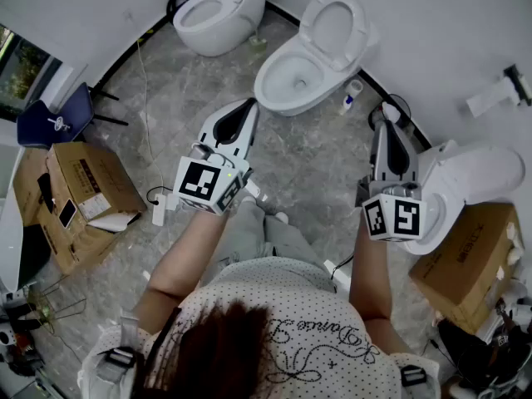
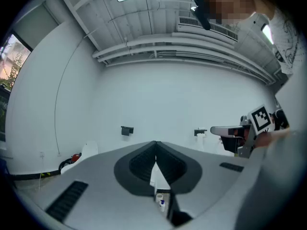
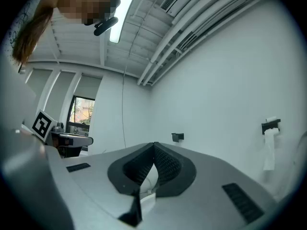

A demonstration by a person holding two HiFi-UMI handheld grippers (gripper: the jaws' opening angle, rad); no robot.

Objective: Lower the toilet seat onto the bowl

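Over the grey stone floor (image 1: 324, 152), a person holds the left gripper (image 1: 247, 110) and right gripper (image 1: 385, 127) level, each with jaws pressed together and empty. Beyond them, at the floor's far edge, the toilet seat (image 1: 332, 25) stands raised behind its bowl (image 1: 274, 98).

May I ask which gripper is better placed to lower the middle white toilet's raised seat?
Probably left: the left gripper points toward the raised white seat; the right gripper is beside another toilet.

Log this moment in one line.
left gripper: shut, empty | right gripper: shut, empty | middle toilet seat: raised, untouched | bowl: uncovered
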